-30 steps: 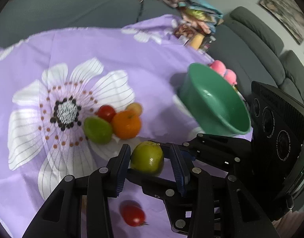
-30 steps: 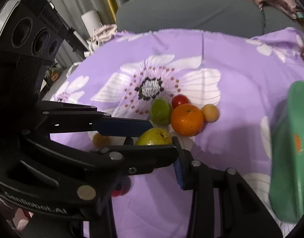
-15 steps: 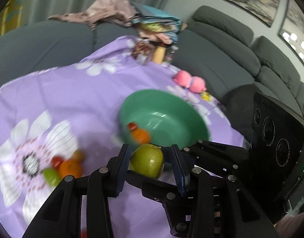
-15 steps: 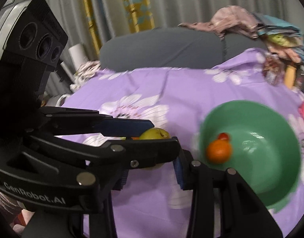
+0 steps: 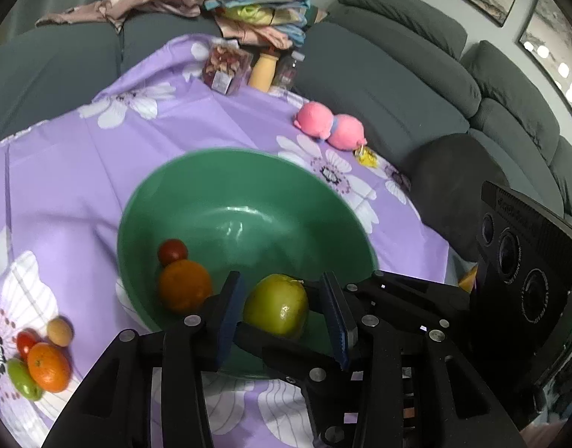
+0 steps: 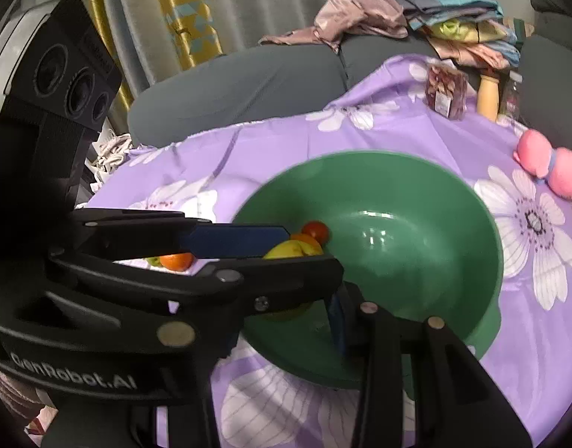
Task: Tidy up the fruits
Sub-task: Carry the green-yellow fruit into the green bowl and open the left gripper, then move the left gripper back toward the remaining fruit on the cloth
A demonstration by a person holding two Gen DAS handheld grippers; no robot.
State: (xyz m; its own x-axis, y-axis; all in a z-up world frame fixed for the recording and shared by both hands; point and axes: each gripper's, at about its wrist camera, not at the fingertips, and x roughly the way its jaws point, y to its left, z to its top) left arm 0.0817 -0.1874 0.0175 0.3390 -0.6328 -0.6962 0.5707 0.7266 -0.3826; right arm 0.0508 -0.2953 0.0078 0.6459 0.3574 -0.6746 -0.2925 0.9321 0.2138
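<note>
A yellow-green fruit (image 5: 276, 306) hangs over the near inner side of the green bowl (image 5: 248, 171). My left gripper (image 5: 281, 277) is shut on it from the sides with its blue pads. My right gripper (image 5: 276, 321) comes in from the right and grips the same fruit from above and below. In the right wrist view the left gripper's body hides most of the fruit (image 6: 291, 250) and one of my right fingers. The bowl holds an orange (image 5: 184, 285) and a red tomato (image 5: 172, 252). Another orange (image 5: 48, 371), a green fruit (image 5: 22, 379), a tomato (image 5: 24, 341) and a small tan fruit (image 5: 59, 331) lie on the cloth at left.
A purple flowered cloth (image 5: 80, 171) covers the table. A pink plush toy (image 5: 328, 127) lies beyond the bowl near the right edge. A snack packet (image 5: 226, 71) and a bottle (image 5: 263, 71) stand at the far edge. Grey sofas with piled clothes (image 5: 248, 7) surround the table.
Both grippers carried the yellow-green fruit together from beside the fruit cluster on the cloth to over the green bowl. The cluster now sits far left in the left wrist view.
</note>
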